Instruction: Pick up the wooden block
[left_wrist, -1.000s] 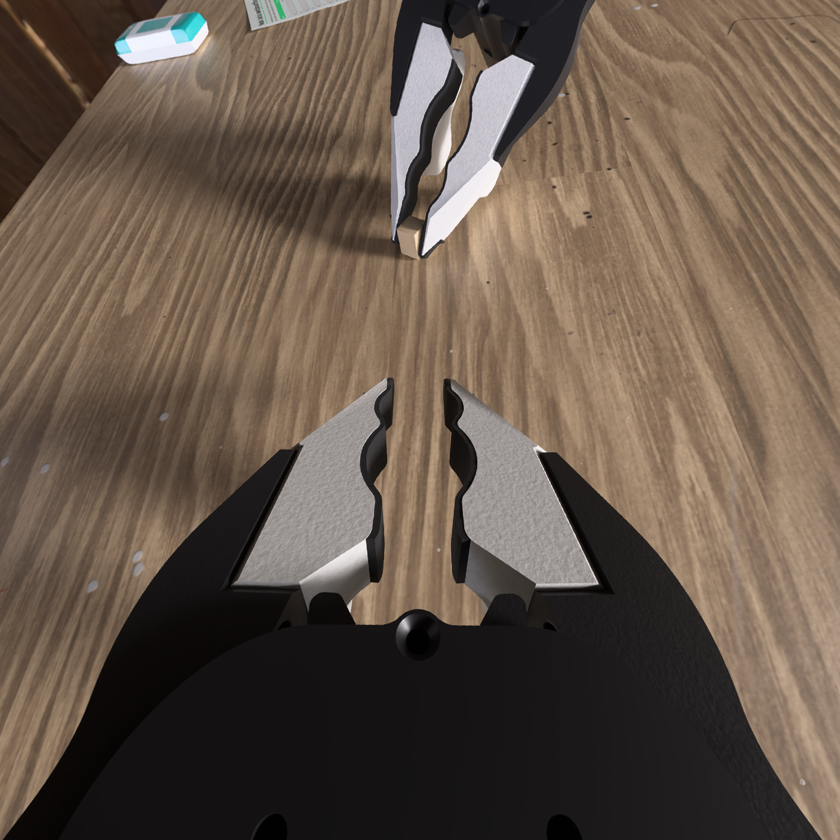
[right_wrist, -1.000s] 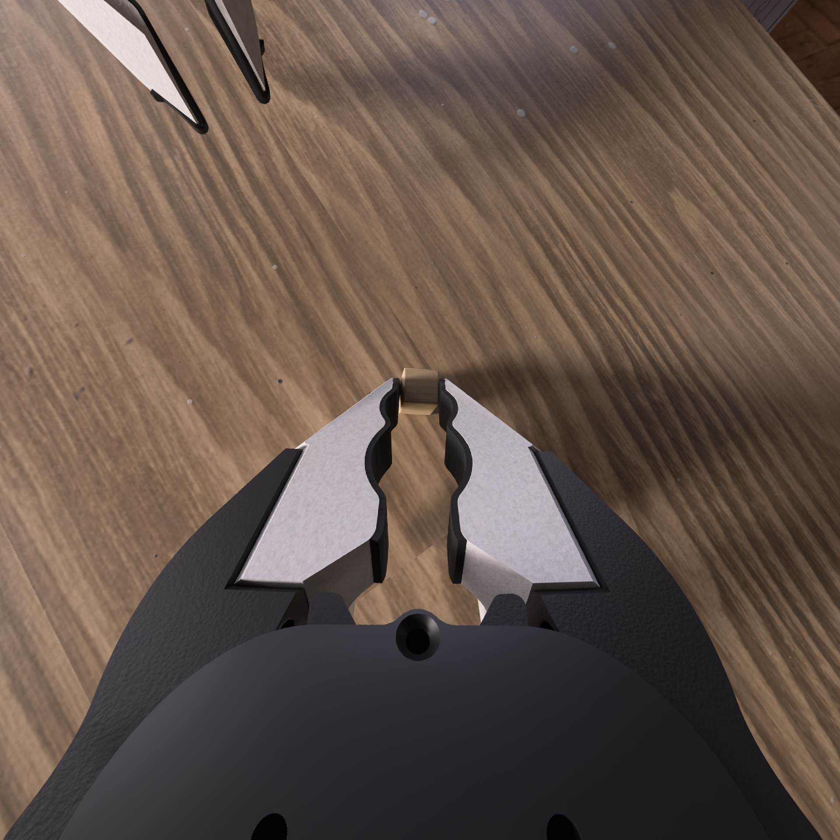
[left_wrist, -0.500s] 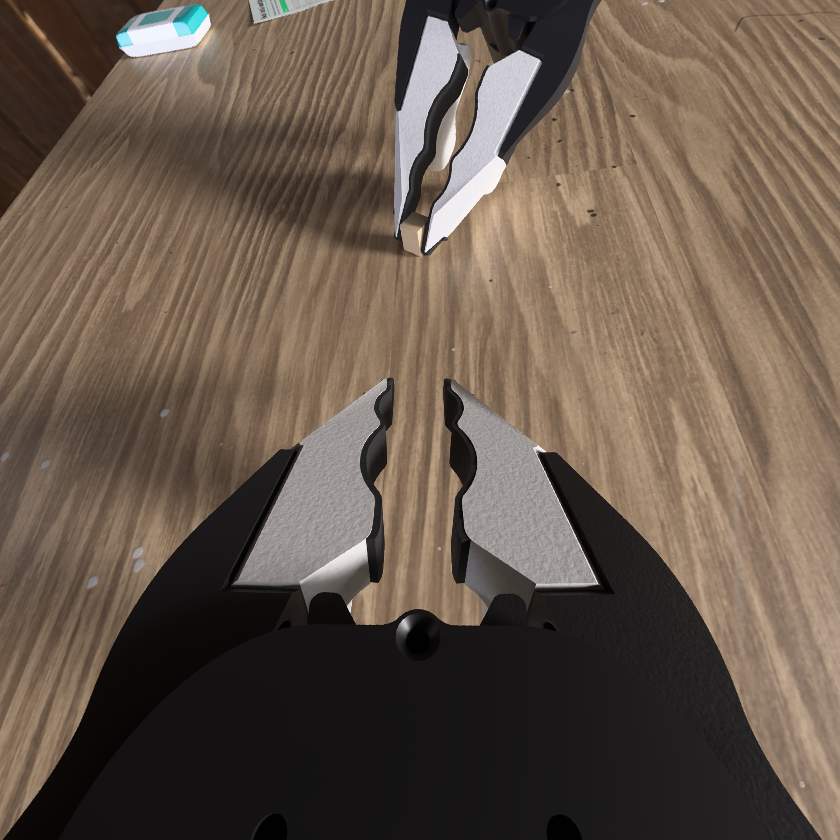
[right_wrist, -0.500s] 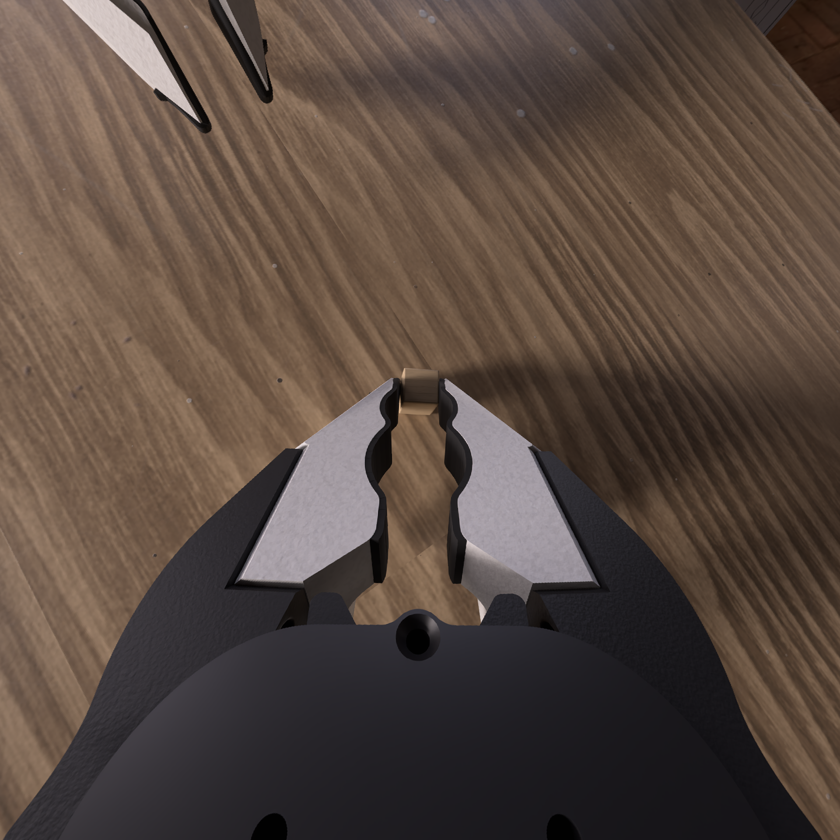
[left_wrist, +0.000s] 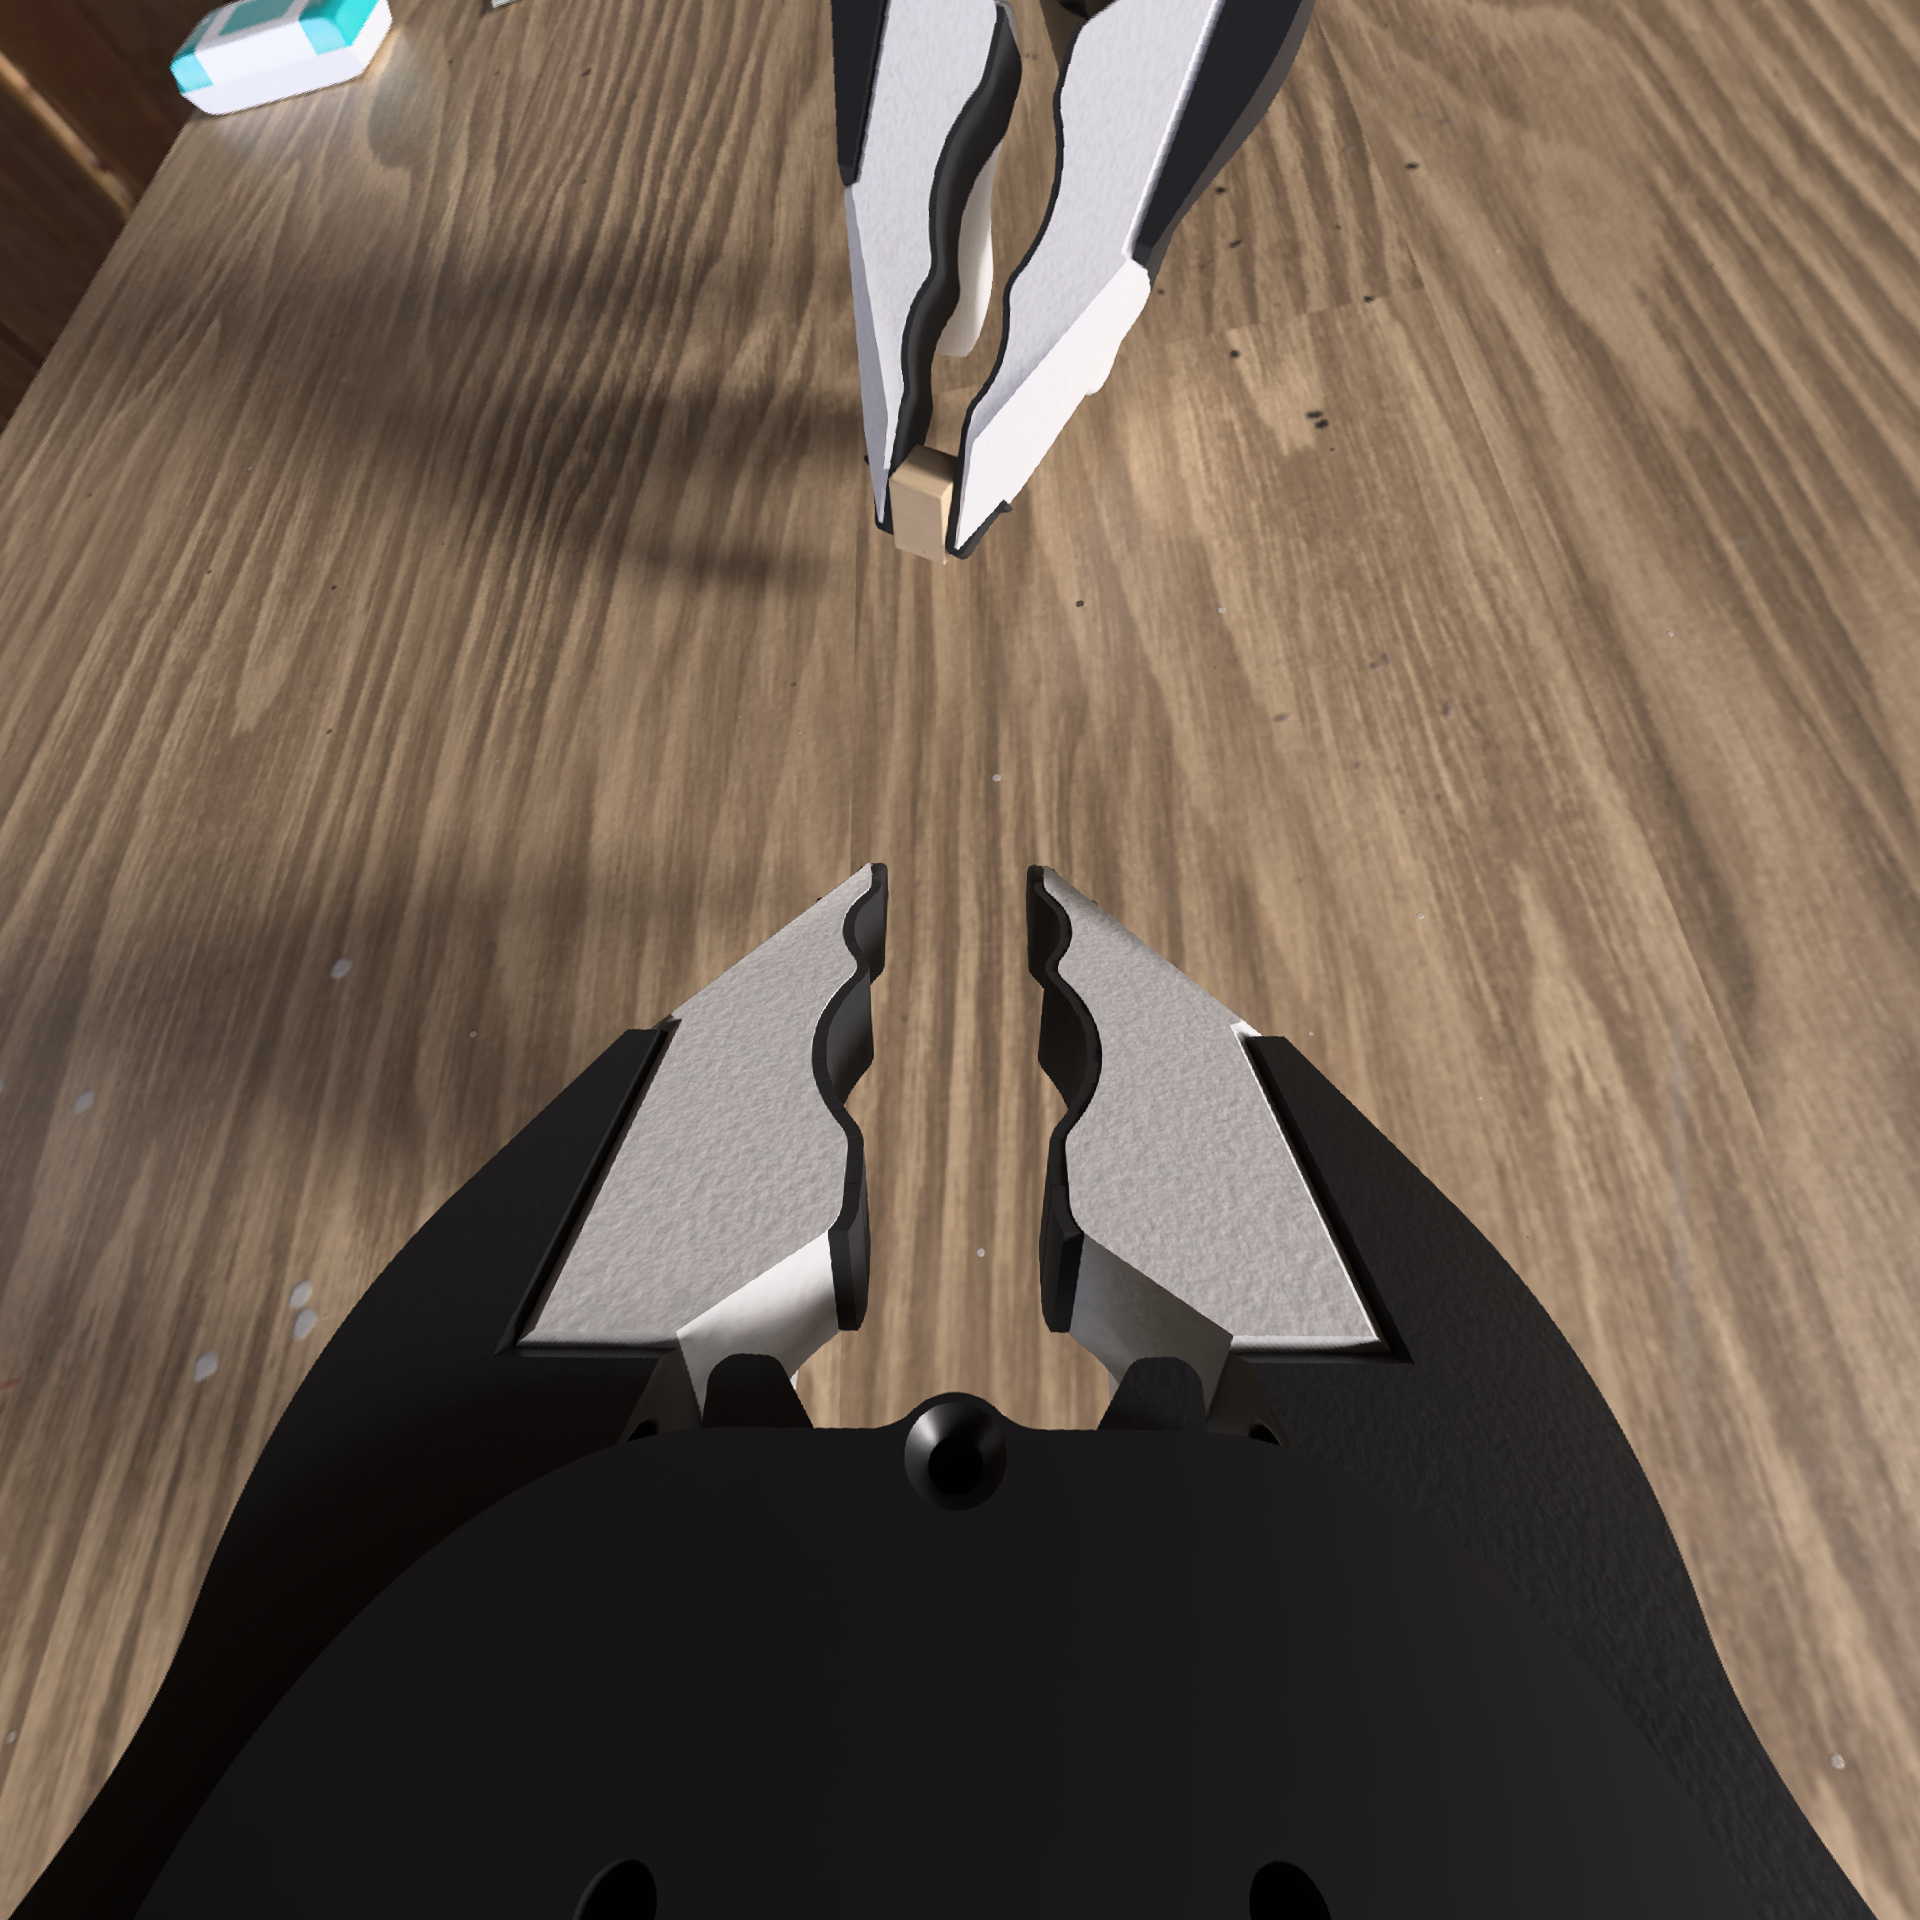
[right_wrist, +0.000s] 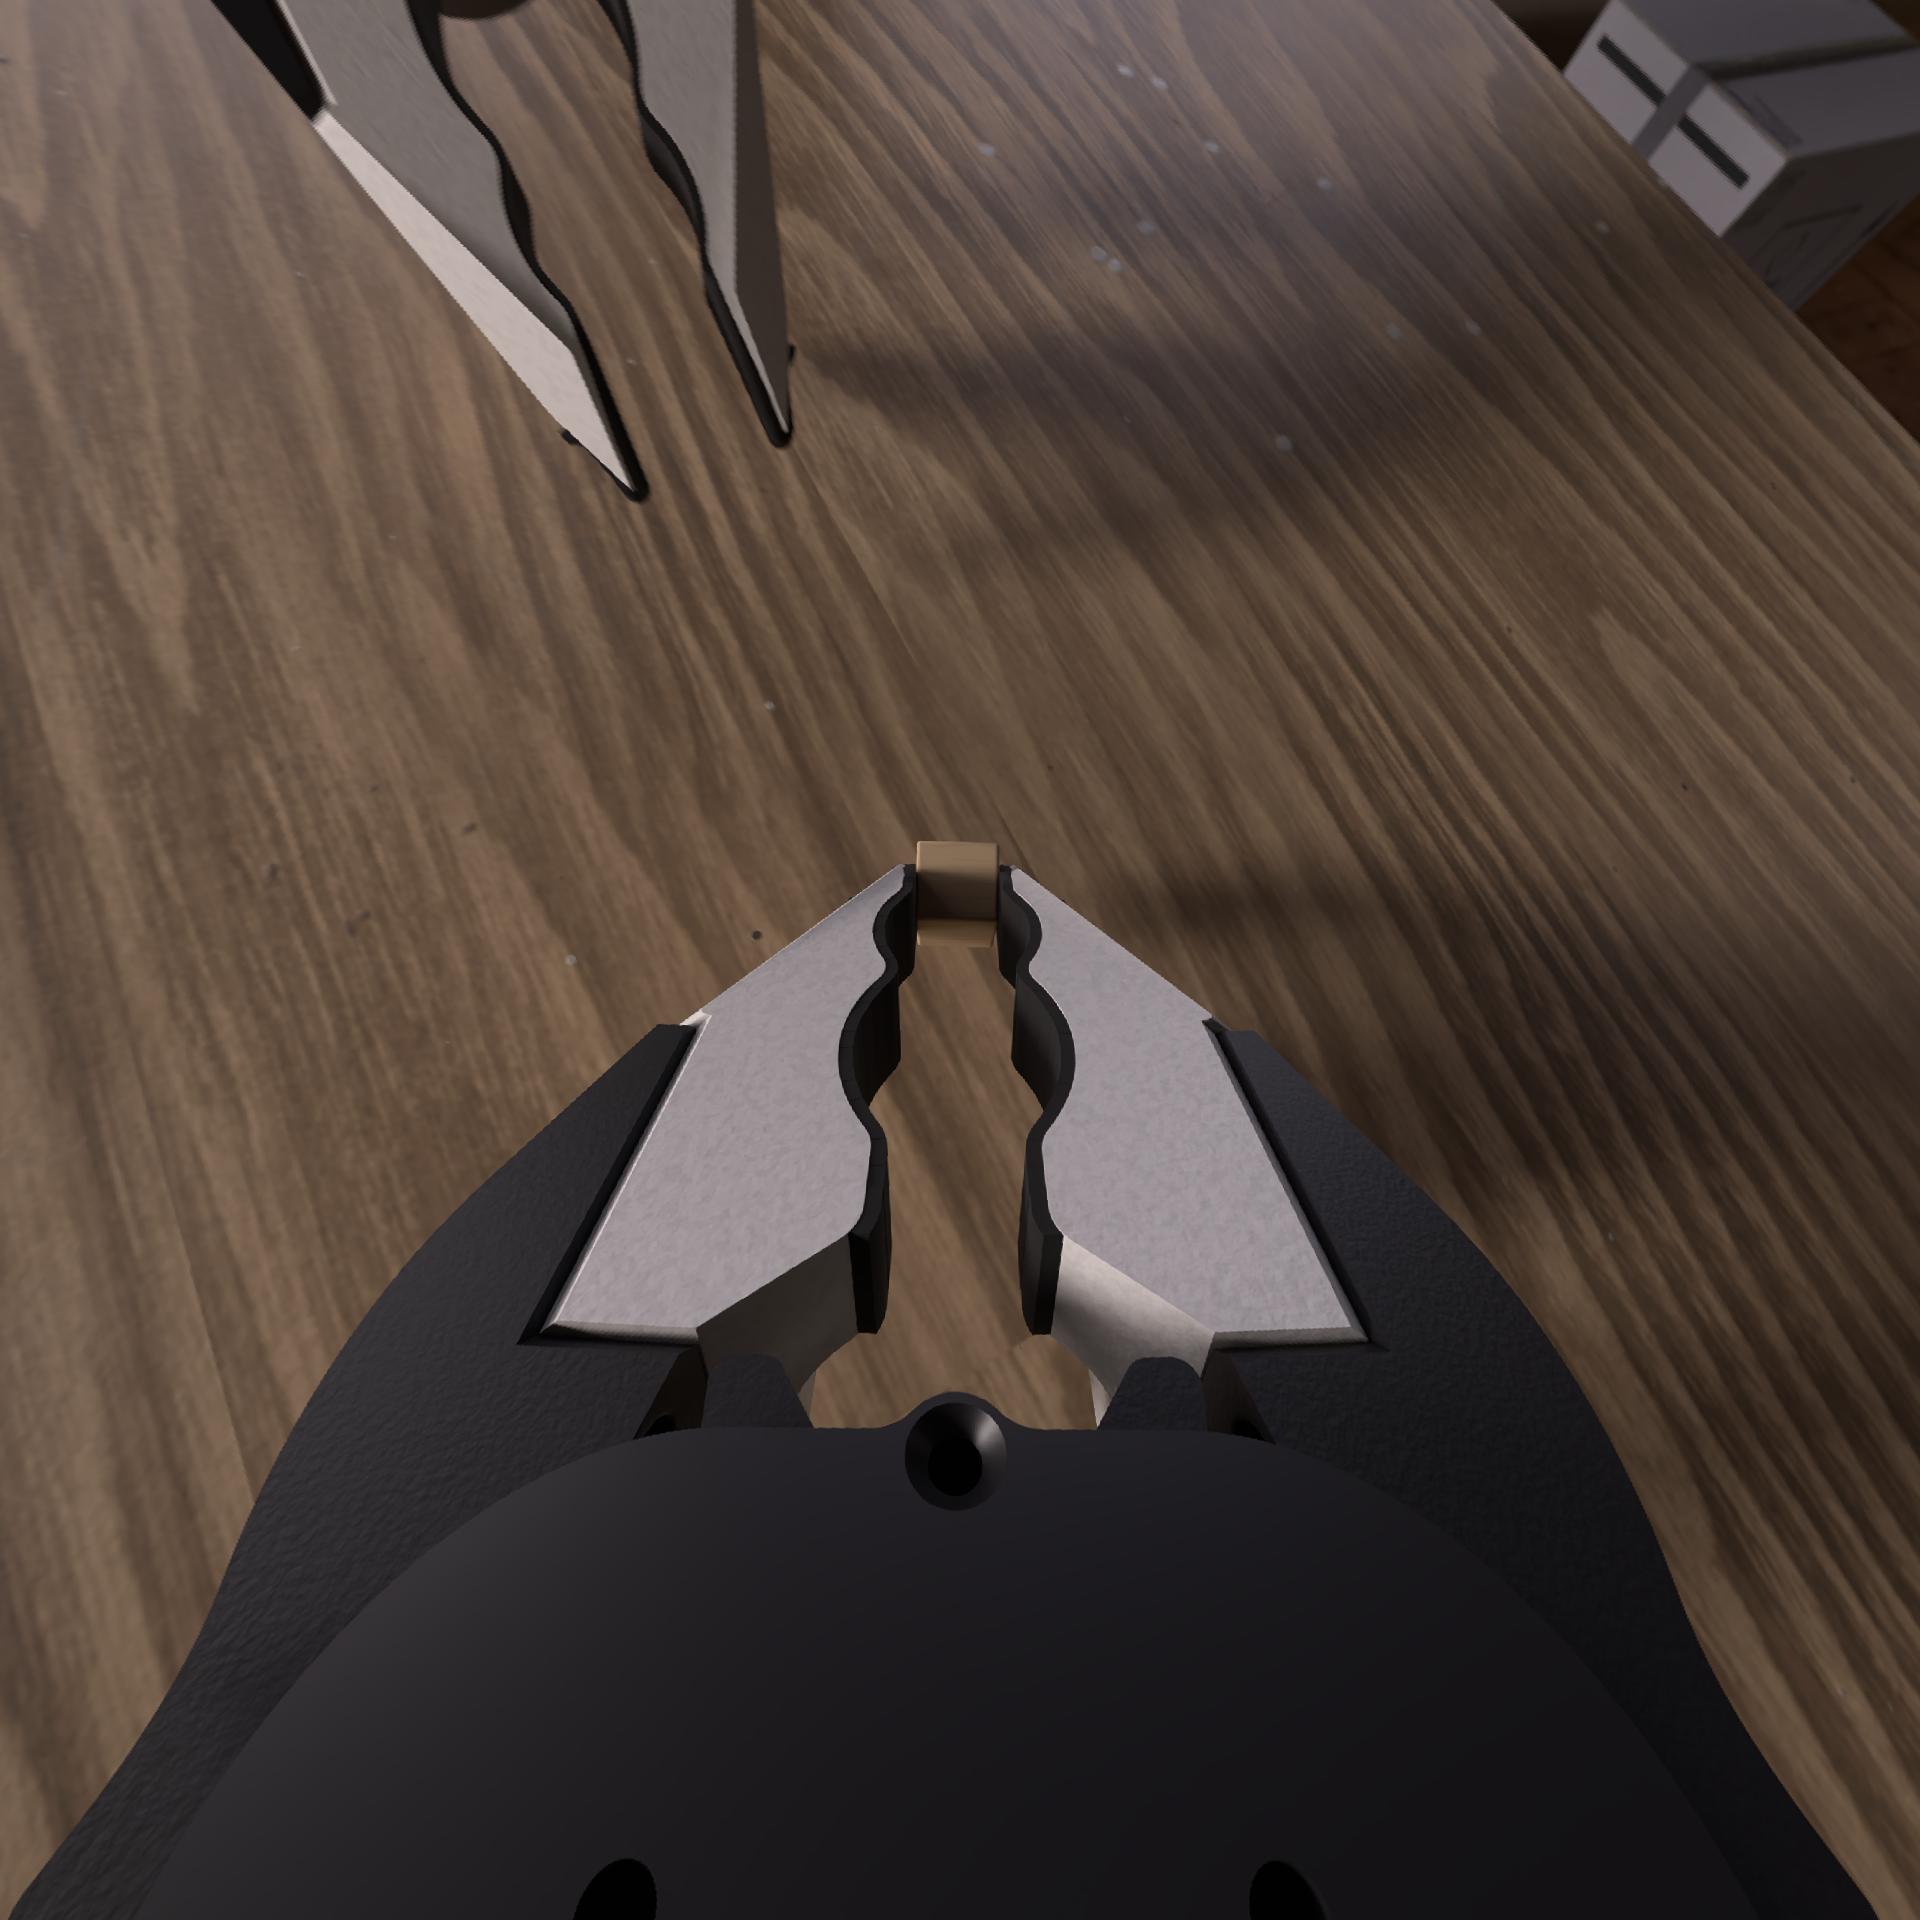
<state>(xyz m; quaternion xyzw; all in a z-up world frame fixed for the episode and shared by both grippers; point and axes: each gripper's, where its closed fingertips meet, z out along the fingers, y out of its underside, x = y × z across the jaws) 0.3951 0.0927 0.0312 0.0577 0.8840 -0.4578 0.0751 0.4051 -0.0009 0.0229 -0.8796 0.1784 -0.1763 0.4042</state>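
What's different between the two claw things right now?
The right gripper is shut on the wooden block, pinched at its fingertips; the left gripper holds nothing. The right gripper's jaws are closed to the block's width; the left gripper's jaws stand apart. Both share grey wavy-edged fingers on black bodies above the wooden table.

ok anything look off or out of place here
Nothing stands out. The right hand-held gripper pinches the wooden block squarely at its fingertips, and in the left wrist view the block appears clear of the table. The left hand-held gripper is open and empty. A white and teal box lies flat near the far edge.
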